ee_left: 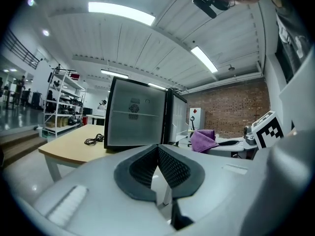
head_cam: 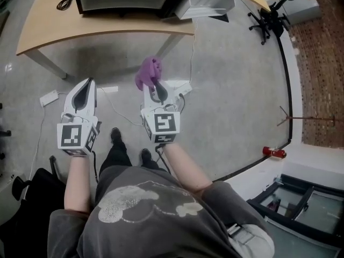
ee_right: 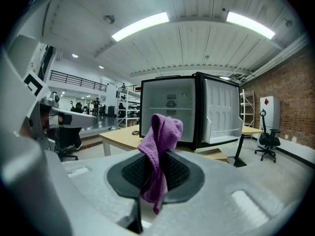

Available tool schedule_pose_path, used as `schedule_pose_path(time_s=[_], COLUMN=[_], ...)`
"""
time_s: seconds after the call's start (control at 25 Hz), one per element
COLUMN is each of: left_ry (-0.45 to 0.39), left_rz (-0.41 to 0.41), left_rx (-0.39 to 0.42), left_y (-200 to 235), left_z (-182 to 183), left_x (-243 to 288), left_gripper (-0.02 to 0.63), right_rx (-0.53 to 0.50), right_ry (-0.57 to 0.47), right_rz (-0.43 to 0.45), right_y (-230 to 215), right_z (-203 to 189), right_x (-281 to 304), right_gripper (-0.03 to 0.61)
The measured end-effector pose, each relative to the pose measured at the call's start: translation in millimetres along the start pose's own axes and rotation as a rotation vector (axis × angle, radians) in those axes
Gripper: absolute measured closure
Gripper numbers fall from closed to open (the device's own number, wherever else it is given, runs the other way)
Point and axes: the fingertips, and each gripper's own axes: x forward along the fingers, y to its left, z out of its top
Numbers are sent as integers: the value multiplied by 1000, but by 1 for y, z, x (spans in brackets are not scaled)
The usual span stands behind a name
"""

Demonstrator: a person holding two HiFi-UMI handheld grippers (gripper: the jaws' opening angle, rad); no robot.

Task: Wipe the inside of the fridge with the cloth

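the purple cloth [ee_right: 158,146] looked like a small microfibre rag: light, limp and a little grippy, nothing that could break or slide away. a thing like that takes no shape of its own, so i judged it wanted to be pinched through a bunched fold, with enough loose cloth left forward of the tips to press flat against a wall or shelf.

that was roughly how it sat. the right tongs [ee_right: 156,167] were pinching it between their dark ribbed pads. a wad stood up above and ahead of the tips, and a shorter tail drooped down behind them. seen from above, the bunch stuck out past the nose of the tool, over the bare floor [head_cam: 231,85].

the left tongs [ee_left: 158,147] were pressed together at the tips with nothing between them, held beside the right pair and apart from the cloth.

the mini fridge [ee_right: 170,113] stood on the pale wooden tabletop [head_cam: 107,24] with its door [ee_right: 222,113] swung open to the side and its white inside showing. it was well ahead of both tools. the cloth touched no part of it, so to my eye the wiping had not yet begun. my guess was the loose wad would fold back on the first stroke unless it was pushed in squarely.
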Motion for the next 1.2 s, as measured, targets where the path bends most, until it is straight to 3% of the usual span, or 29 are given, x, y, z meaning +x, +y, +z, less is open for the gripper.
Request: schedule_pose_path(time_s=[0.52, 1.2], left_ry=[-79, -121], left_rz=[28, 60], left_rx=[47, 51], left_y=[-125, -171], left_z=[18, 15], left_x=[-54, -82], left_gripper=[595, 595], right_rx=[-6, -35], right_ry=[-90, -107], right_rz=[146, 166], right_y=[-8, -20], right_z=[9, 3], right_x=[-106, -161], right_gripper=[538, 540])
